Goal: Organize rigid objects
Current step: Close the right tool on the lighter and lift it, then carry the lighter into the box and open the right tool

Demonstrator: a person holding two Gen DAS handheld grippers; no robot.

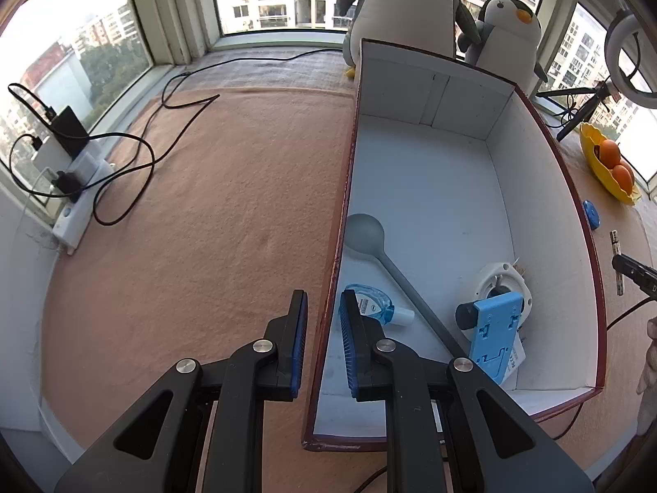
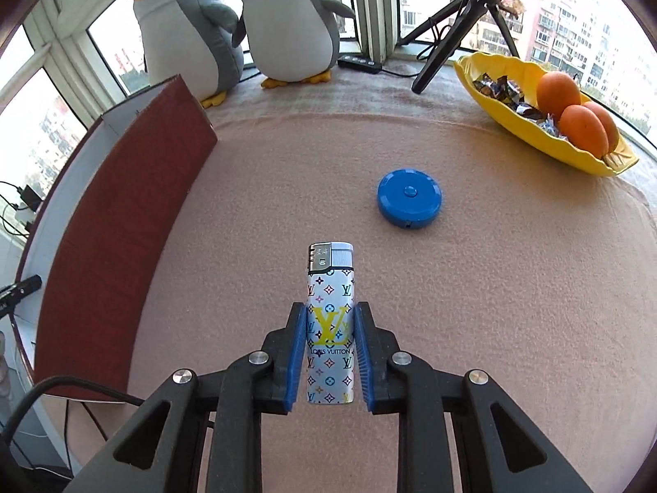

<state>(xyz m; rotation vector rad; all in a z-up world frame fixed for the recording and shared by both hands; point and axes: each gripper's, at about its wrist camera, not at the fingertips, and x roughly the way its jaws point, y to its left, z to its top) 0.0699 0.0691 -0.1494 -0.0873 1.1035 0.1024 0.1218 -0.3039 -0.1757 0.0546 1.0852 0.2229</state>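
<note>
Beyond the right hand-held gripper (image 2: 330,339) clamping the lighter (image 2: 330,324) lies a blue disc (image 2: 410,199).

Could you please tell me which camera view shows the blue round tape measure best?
The right wrist view: the tape measure lies whole and unobstructed on the cloth. The left wrist view catches only a sliver past the box wall.

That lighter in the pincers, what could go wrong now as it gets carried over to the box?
The right gripper holds the lighter only by its narrow sides, low on the body, so it might tip or slide out. The left gripper pinches the box by one thin wall; a bump could tug the box crooked. Inside, the spoon, small bottle and blue bracket crowd the near end, so the lighter may land on them.
</note>
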